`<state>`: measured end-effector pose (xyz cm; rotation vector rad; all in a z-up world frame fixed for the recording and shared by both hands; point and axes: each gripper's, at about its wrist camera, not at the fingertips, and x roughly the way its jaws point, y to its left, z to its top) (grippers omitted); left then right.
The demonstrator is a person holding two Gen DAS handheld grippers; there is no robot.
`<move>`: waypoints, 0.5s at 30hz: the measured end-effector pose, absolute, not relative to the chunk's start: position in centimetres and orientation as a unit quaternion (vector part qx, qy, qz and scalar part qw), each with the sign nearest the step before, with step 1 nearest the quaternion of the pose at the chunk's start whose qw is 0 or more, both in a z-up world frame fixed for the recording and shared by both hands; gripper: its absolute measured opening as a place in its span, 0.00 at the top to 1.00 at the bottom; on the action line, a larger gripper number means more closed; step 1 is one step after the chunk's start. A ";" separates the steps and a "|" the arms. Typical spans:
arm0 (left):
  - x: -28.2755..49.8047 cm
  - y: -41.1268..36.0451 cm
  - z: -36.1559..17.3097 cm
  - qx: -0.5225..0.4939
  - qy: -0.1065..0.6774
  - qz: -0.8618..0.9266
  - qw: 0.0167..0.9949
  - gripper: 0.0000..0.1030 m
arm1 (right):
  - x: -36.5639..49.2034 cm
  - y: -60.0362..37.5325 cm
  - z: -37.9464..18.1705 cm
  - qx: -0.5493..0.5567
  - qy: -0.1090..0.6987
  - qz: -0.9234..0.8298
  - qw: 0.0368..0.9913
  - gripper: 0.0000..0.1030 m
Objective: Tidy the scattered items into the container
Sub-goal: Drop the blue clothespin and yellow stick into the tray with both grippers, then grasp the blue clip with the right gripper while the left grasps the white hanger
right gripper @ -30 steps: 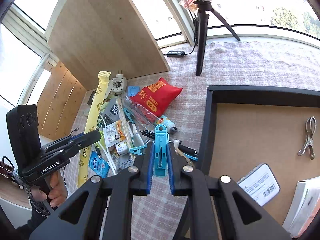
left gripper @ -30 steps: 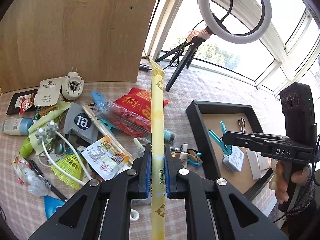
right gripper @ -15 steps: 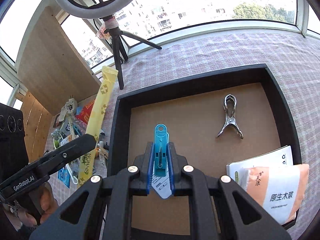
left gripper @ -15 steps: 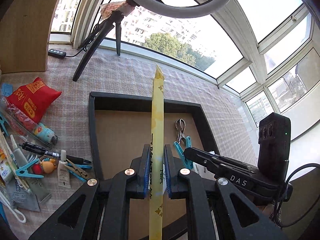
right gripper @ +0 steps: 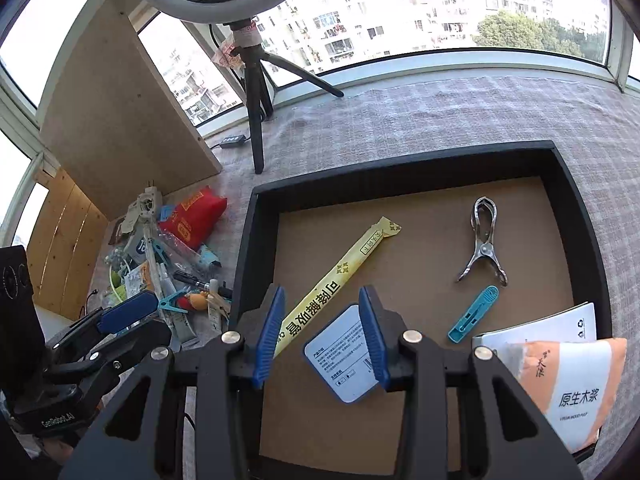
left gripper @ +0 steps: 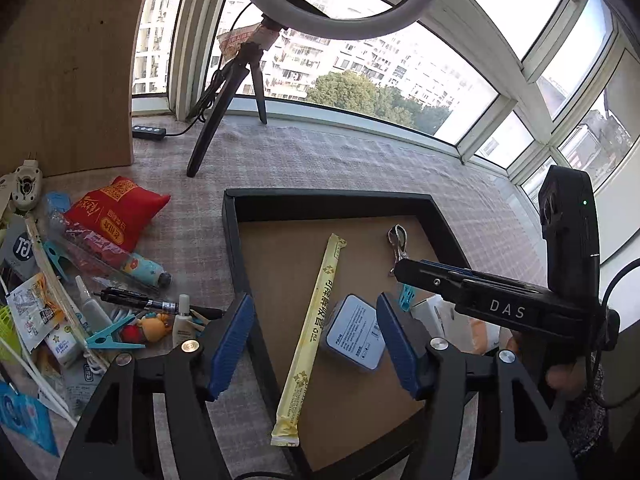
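In the tray [right gripper: 568, 184], the long sachet [right gripper: 344, 272] lies left, the metal clip [right gripper: 482, 248] far right, the plastic clip [right gripper: 474, 314] nearer, tissue packs [right gripper: 568, 384] near right, clutter [right gripper: 168, 264] left outside.

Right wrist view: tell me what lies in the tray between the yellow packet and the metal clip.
Nothing: in the right wrist view the stretch of tray floor between the yellow packet and the metal clip is bare brown board. The blue clothespin lies nearer the camera, below the clip.
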<state>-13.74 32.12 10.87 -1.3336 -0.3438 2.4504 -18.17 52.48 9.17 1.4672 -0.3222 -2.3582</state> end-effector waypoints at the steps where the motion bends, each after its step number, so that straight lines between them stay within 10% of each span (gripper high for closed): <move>1: -13.2 31.0 10.7 -0.469 -0.118 0.862 0.154 0.44 | -18.2 51.6 9.2 0.518 -0.110 -0.828 0.186 0.63; 15: -7.8 9.4 6.5 -0.483 -0.214 0.844 -0.089 0.58 | -16.9 36.0 8.4 0.535 0.013 -0.770 0.348 0.74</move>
